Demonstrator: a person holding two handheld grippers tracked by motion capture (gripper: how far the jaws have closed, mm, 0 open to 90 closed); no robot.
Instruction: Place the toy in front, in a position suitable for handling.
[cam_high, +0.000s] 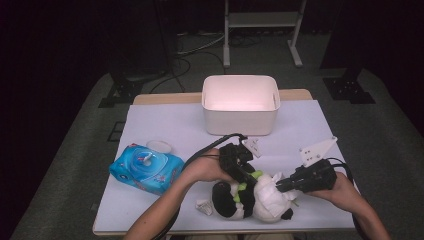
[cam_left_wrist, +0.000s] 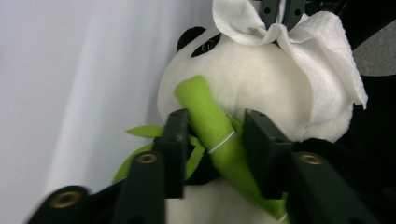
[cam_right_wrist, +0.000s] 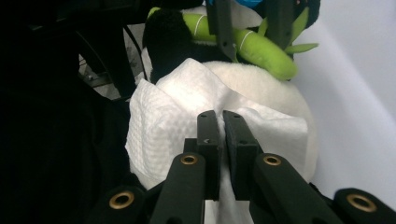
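We are holding a toy panda (cam_high: 252, 197) that is lying at the near edge of the table (cam_high: 165, 125), in front of the white bin (cam_high: 240, 103). Our left gripper (cam_left_wrist: 212, 140) is standing around the green bamboo stick (cam_left_wrist: 210, 123) on the panda's chest; its jaws seem to be touching the stick, but we cannot tell if they are pressing it. Our right gripper (cam_right_wrist: 220, 135) is closed tightly on a white wipe (cam_right_wrist: 173, 116), which is lying over the panda's head. A blue wipes pack (cam_high: 145, 167) is lying to the left.
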